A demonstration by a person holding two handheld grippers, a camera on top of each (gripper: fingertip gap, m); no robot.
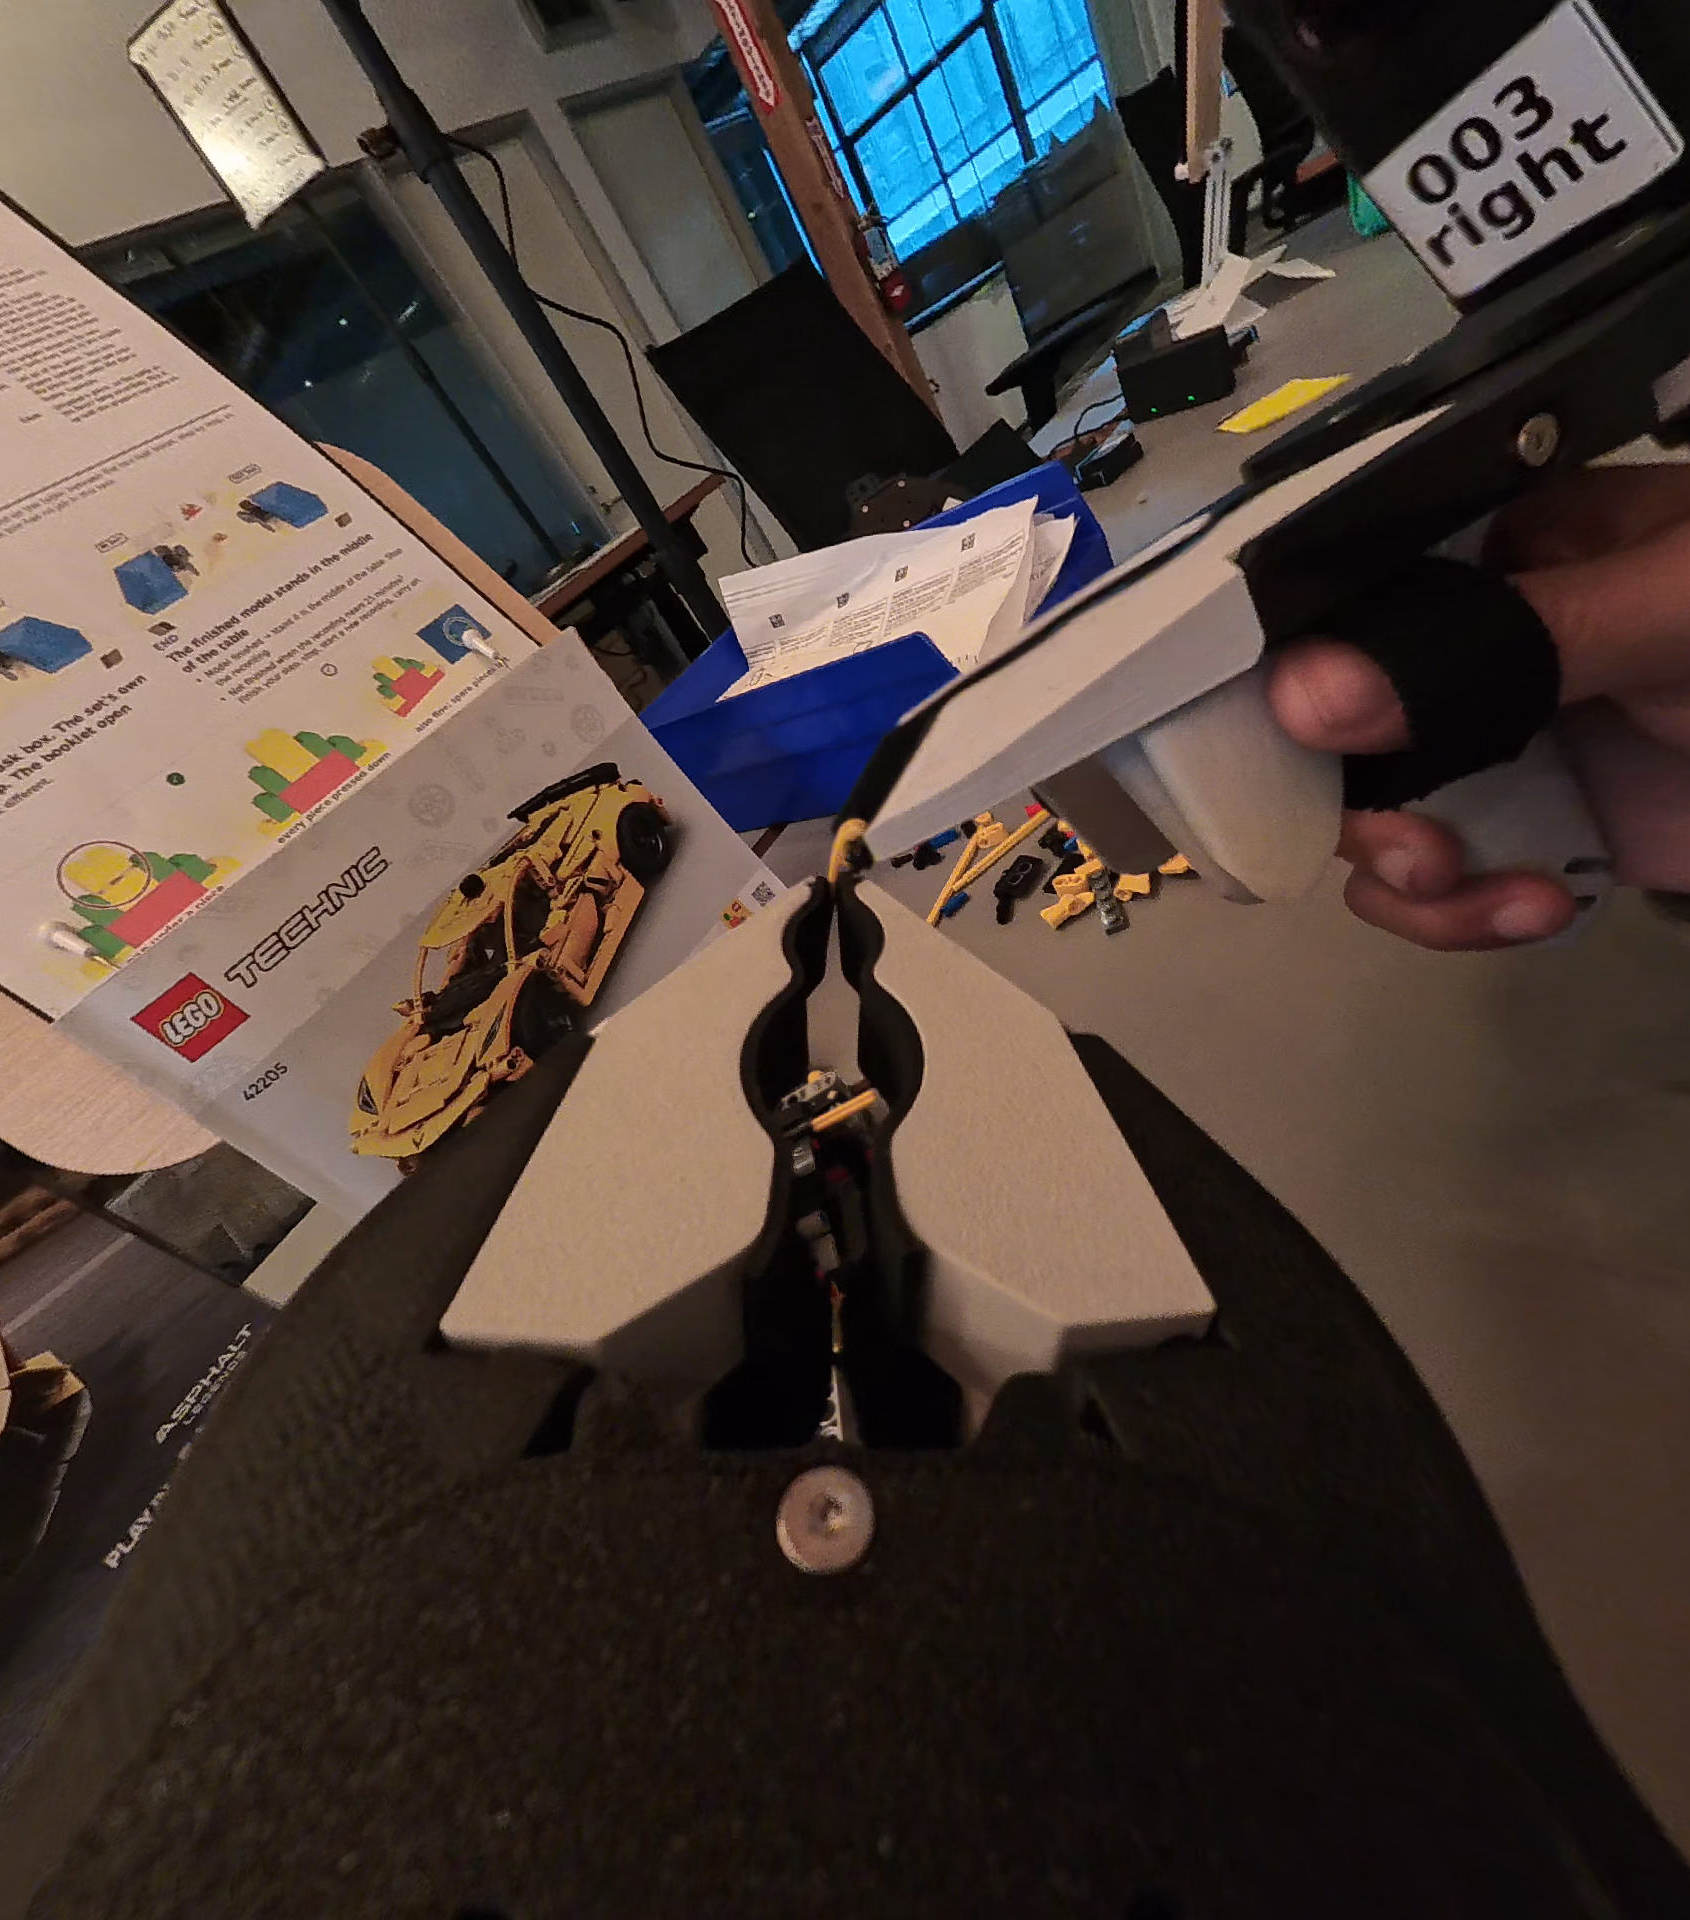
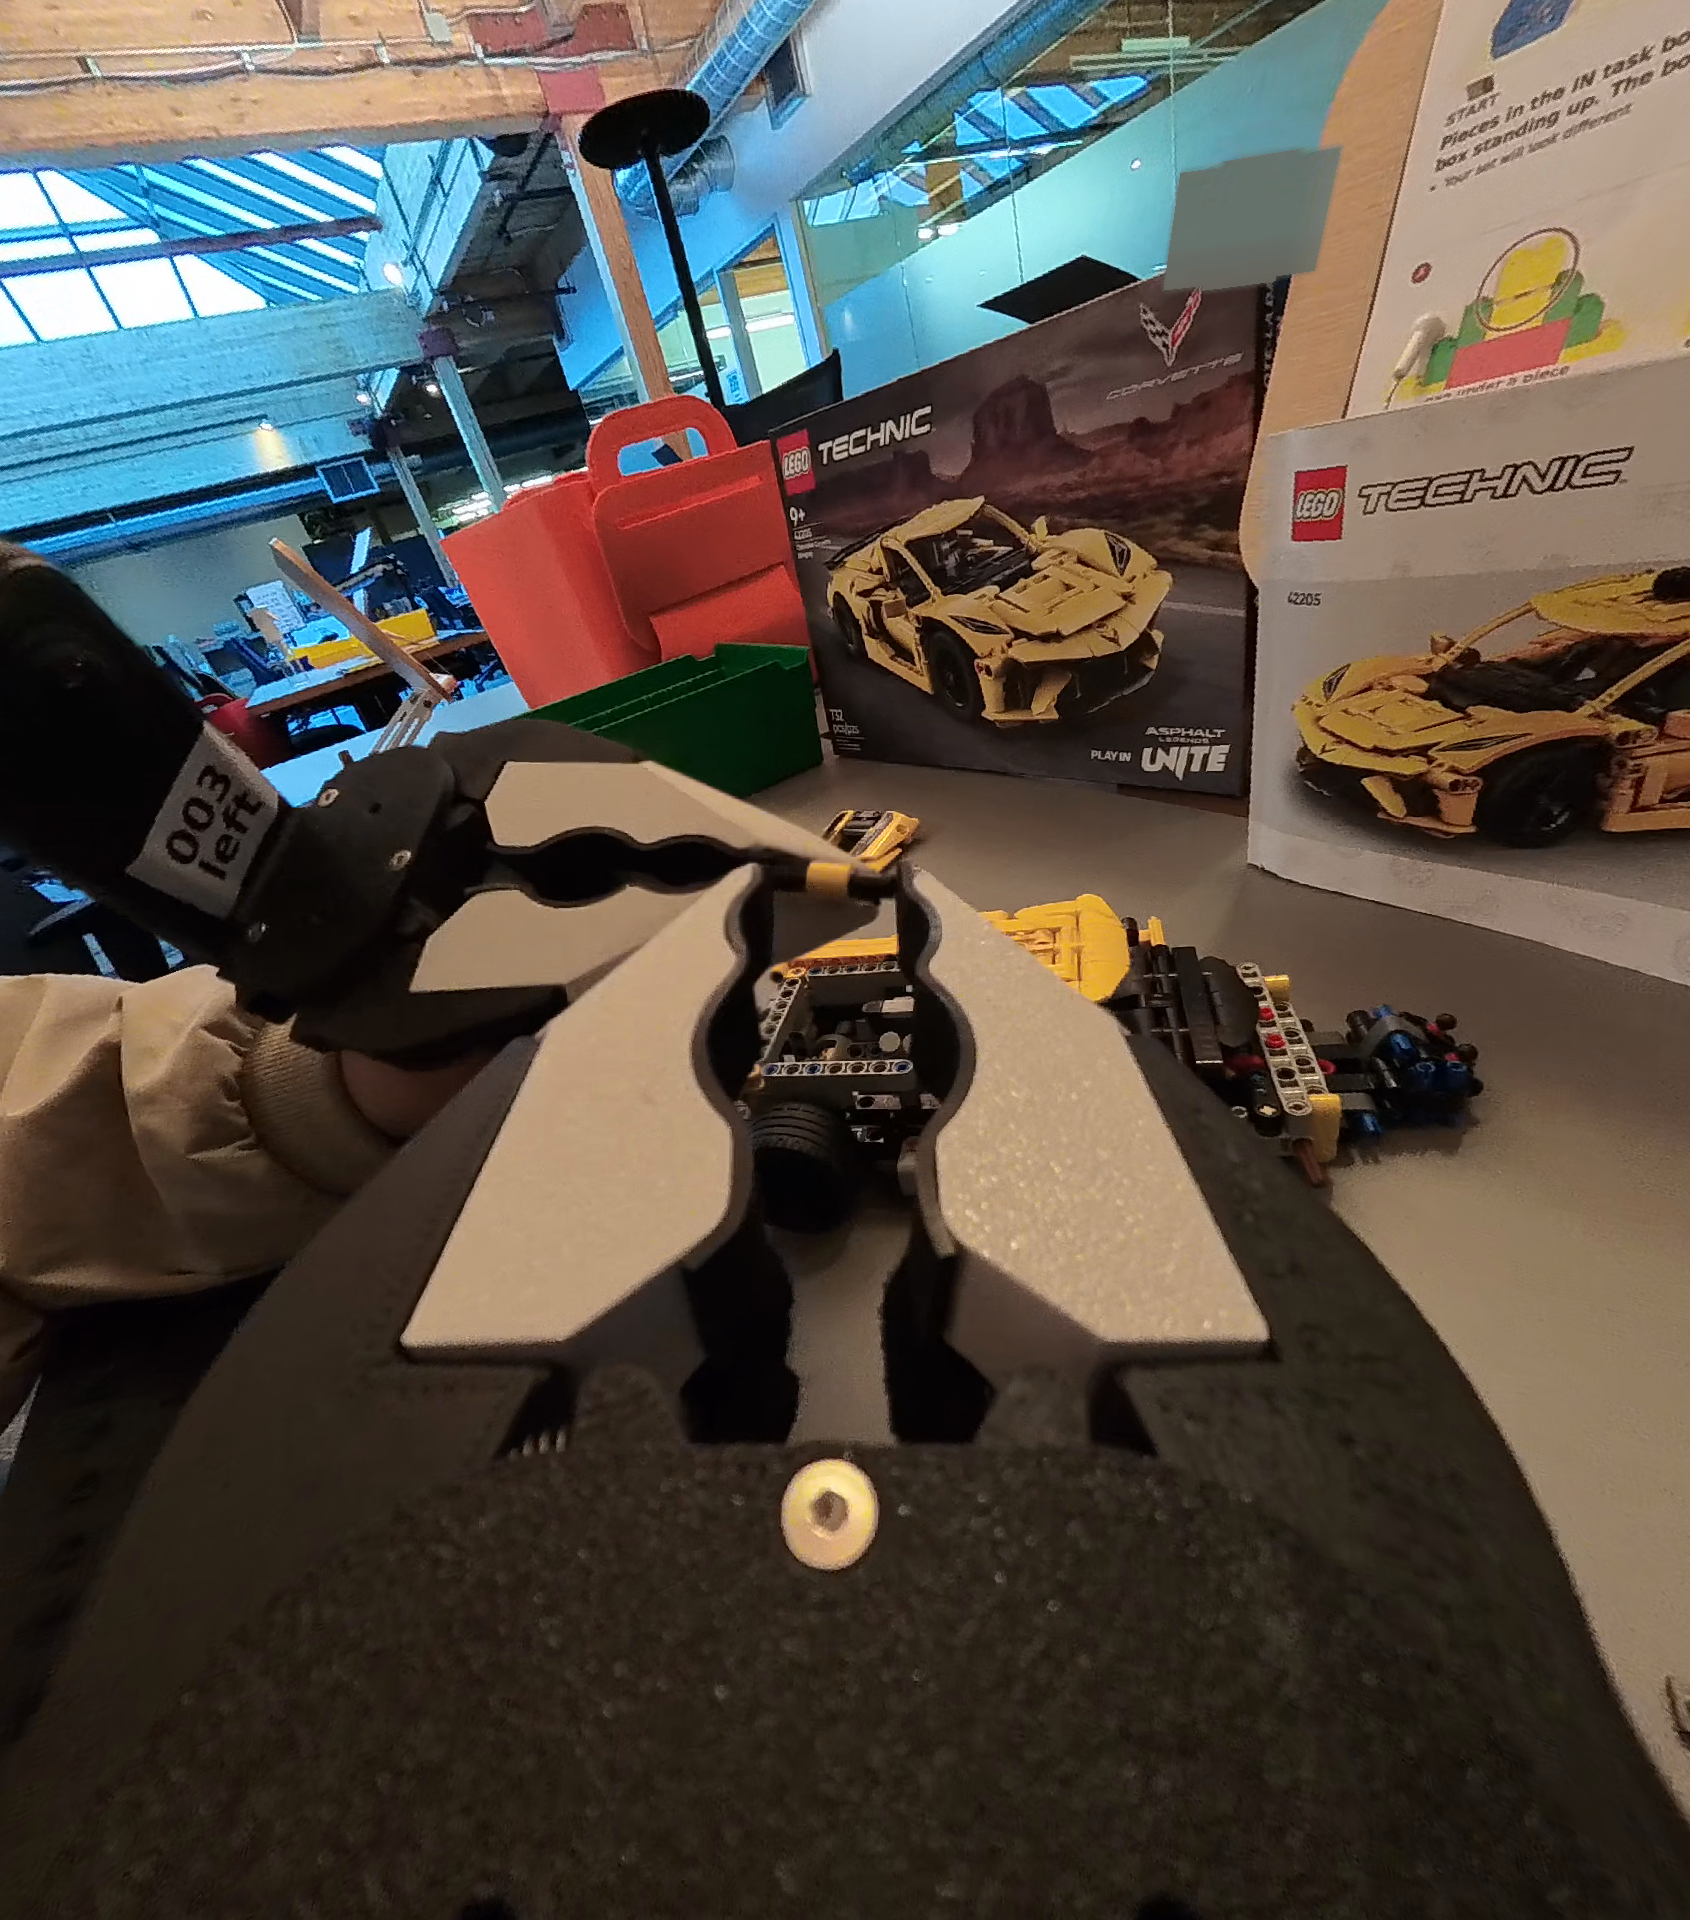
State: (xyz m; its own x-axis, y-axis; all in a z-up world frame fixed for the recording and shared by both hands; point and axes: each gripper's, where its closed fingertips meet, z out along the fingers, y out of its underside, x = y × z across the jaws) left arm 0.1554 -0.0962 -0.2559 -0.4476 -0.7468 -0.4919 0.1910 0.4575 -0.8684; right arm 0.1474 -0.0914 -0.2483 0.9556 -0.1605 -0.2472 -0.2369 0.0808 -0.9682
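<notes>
Above the grey bench (image 2: 1547, 1299), a small yellow-and-black piece (image 2: 836, 879) is pinched at the tips of both claws at once. The left claw (image 1: 833, 899) is clenched on it from one side, and the right claw (image 2: 898, 888) meets it tip to tip, also clenched on the same piece. A hand (image 1: 1589, 727) in a black fingerless glove grips the right claw's handle. Below the tips, on the bench, lies a half-built chassis (image 2: 1267, 1049) of black, grey and yellow parts with one tyre. Loose yellow and black parts (image 1: 1059, 873) lie scattered near a blue bin (image 1: 820, 717) holding papers. Toward the back edge stand a booklet (image 2: 1506, 665), a set box (image 2: 1028, 582), a green tray (image 2: 706, 707) and an orange container (image 2: 612, 582). An instruction sheet (image 1: 93, 582) stands behind the booklet.
</notes>
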